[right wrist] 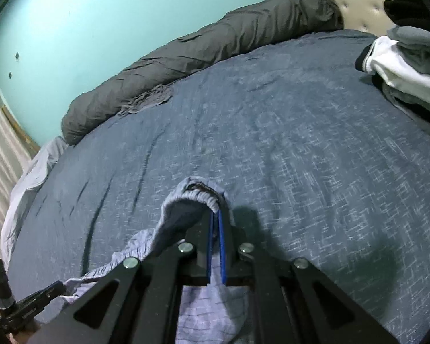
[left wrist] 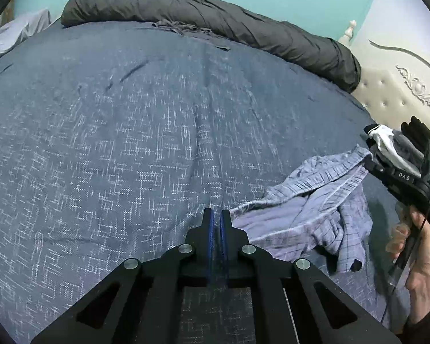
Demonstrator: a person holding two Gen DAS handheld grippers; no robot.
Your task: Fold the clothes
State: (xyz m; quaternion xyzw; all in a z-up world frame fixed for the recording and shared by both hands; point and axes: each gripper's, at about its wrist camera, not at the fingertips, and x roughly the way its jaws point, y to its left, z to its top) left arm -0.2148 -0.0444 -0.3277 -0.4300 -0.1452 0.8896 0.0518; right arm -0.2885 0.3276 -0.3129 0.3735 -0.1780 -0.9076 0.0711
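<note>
Shorts (left wrist: pixel 309 215), pale blue with thin checks and a stretchy waistband, lie crumpled on the blue bed cover (left wrist: pixel 129 143), close to the near edge of the bed. In the left wrist view they sit to the right of the left tool (left wrist: pixel 216 220), with the waistband running like a long strip from just beside that tool up and away to the right. The left tool has its two blue pads pressed together, and the waistband's left end reaches right up to its tip, but I cannot tell for sure if any cloth is caught in there. The right tool (right wrist: pixel 216 218) is at the far end of that strip. Its pads are closed tight on the waistband, and the shorts hang down from it and bunch under it. So the waistband's long line goes from one tool to the other, the left tool at the near end and the right tool at the far end. I think the next move needs that strip pulled straight between them, so the shorts can be laid flat. A pile of folded clothes (right wrist: pixel 407 66) waits well off to the right, near the headboard (left wrist: pixel 387 91). A rolled dark grey blanket (left wrist: pixel 215 20) lies along the far side by the green wall.
</note>
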